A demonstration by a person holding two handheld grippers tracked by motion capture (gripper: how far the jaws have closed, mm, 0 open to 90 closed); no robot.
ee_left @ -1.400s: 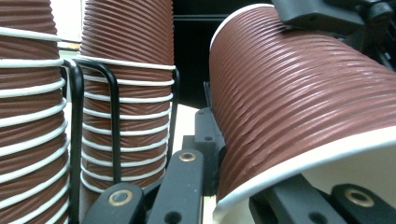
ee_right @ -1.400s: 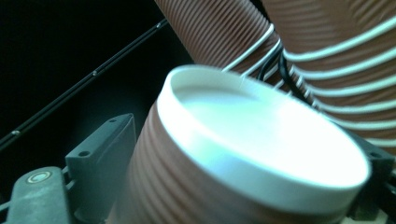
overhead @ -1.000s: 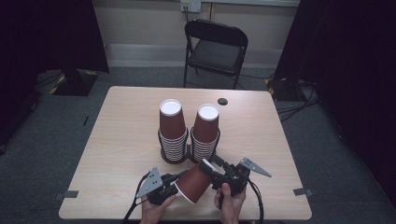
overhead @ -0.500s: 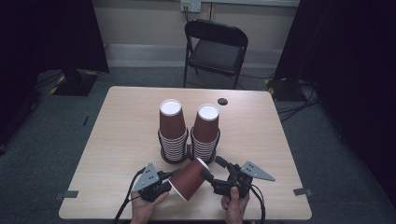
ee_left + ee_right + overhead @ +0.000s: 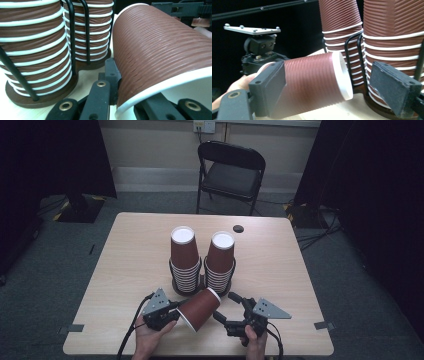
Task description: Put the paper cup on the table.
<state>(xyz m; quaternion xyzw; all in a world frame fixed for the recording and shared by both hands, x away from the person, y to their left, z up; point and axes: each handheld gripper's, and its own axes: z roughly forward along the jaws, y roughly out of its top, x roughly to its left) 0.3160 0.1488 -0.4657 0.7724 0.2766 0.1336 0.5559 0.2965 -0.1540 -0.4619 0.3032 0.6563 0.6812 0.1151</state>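
**A light paper cup held by its rim, close to two full stacks**

The desk point(image 5: 125, 250) is a pale wooden top. On it, a little past the middle, two wire holders stand side by side on dark round bases. The left stack point(image 5: 184, 262) and the right stack point(image 5: 220, 265) are both piles of brown ribbed cups turned upside down, white bottoms on top. Behind the desk there is a black folding chair point(image 5: 231, 170), and near the far edge lies a small dark disc point(image 5: 238, 228), well apart from the work.

The single cup point(image 5: 199, 309) lies tilted on its side, above the desk surface, just in front of the two stacks, with its closed end pointing toward them. The left claw point(image 5: 172, 312) is clamped on its rim: in the left gripper view one jaw is inside the mouth and one outside on the ribbed wall point(image 5: 160, 50). The right claw point(image 5: 227, 307) stands with its jaws apart on both sides of the cup's closed end, and its pads do not press on it in the right gripper view.

I judge the cup to be very light and thin. The wall will probably bend or dent under a hard squeeze; the rolled rim and the bottom are the stiffer places to hold. The ribs should give good friction.

The black wire uprights point(image 5: 72, 37) and the stacks are very near, so a careless swing could hit them or push a holder.
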